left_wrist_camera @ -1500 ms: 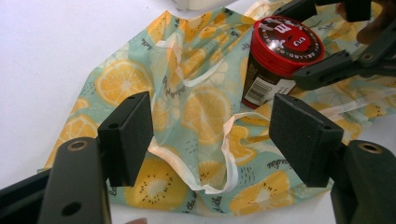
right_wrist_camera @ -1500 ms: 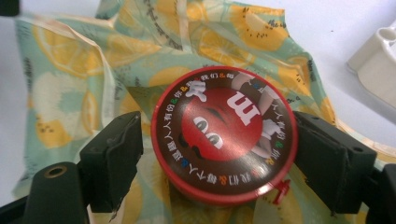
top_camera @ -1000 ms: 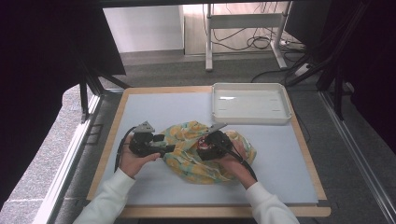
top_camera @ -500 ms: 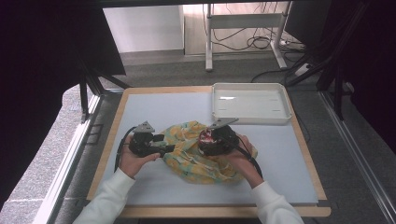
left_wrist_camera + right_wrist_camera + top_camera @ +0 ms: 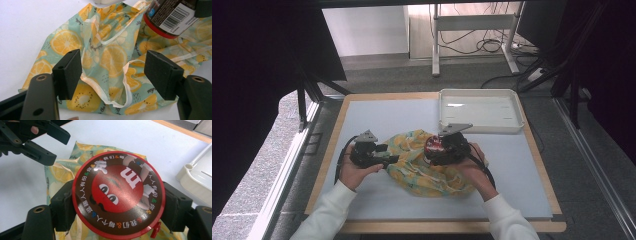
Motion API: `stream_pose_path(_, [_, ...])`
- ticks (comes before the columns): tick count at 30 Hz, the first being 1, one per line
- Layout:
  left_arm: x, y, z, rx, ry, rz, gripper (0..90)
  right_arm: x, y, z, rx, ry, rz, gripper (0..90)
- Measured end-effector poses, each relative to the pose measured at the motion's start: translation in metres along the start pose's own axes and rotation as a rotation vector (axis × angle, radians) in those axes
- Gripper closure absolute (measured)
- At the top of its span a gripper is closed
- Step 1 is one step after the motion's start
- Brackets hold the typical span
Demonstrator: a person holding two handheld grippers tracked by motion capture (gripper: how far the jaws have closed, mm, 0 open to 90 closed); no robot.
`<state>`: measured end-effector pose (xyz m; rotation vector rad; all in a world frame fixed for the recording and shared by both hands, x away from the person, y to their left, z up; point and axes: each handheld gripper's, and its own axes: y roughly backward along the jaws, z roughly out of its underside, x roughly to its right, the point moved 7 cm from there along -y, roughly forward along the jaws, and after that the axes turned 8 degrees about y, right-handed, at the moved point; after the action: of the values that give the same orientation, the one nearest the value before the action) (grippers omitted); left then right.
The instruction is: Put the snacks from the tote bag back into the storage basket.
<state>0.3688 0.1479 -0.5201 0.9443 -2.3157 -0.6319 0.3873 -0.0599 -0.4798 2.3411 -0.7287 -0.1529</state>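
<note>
Now I have the candy tub [image 5: 118, 193] clamped by its round sides in my right gripper [image 5: 447, 148], held just above the lemon-print bag [image 5: 424, 167] lying mid-table.

My left gripper [image 5: 113, 72] hangs with jaws apart over the bag's white drawstring hem [image 5: 126, 86], gripping nothing. I judge the tub rigid, smooth and liable to slip; the bag is thin, limp fabric, best pinched at that hem to hold its mouth open. The white tray [image 5: 479, 111] sits behind.

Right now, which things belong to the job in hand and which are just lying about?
In the job:
- M&M's candy tub, clamped in right hand-held gripper
- lemon-print drawstring bag
- left hand-held gripper, open over the bag

Lying about:
- white tray
</note>
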Motion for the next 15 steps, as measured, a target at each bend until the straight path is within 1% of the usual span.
stream_pose_path(6, [0.001, 0.001, 0.000, 0.002, 0.001, -0.001, 30.7, -0.001, 0.001, -0.001, 0.002, 0.003, -0.014, 25.8])
stream_pose_path(10, [0.001, 0.003, -0.001, 0.006, 0.005, -0.003, 30.7, 0.001, 0.006, -0.002, 0.009, -0.005, -0.019, 25.8])
stream_pose_path(12, [0.000, 0.003, -0.001, 0.006, 0.006, -0.003, 30.7, 0.003, 0.009, -0.005, 0.021, -0.008, -0.017, 25.8])
stream_pose_path(15, [0.001, 0.002, -0.001, 0.000, 0.004, 0.001, 30.5, 0.007, 0.014, -0.012, 0.023, -0.003, -0.019, 25.9])
